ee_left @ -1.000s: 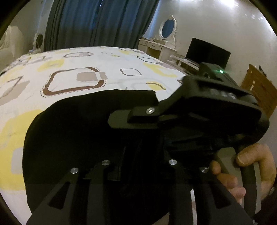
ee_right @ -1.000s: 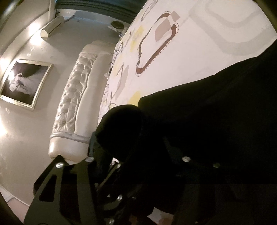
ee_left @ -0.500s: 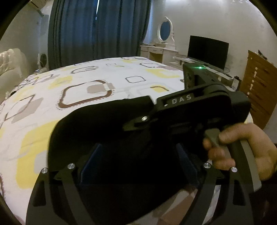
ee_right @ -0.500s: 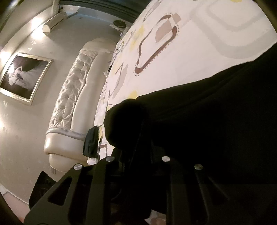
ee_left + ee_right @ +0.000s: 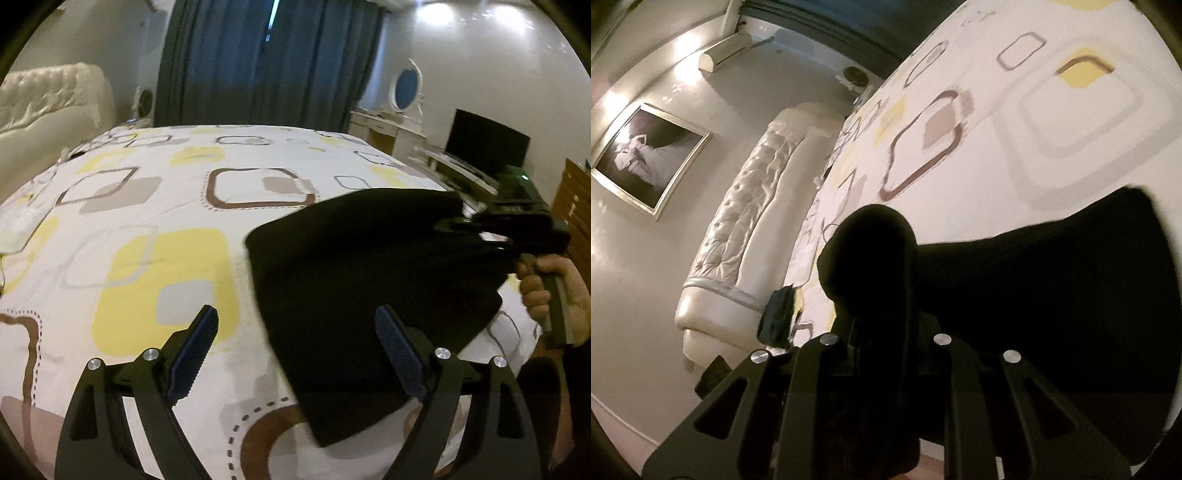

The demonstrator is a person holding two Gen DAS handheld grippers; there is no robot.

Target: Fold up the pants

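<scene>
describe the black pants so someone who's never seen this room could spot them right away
Start at the big bed, covered by a white sheet printed with yellow, grey and brown rounded squares. On its near right part lie the pants, a flat folded slab, one end pinched in the right gripper. They are the only plain black thing on that pale patterned sheet.

No readable writing

No letters, labels, brand marks or numbers can be made out on anything in either view; dark, blurred surfaces show no text at all.
</scene>
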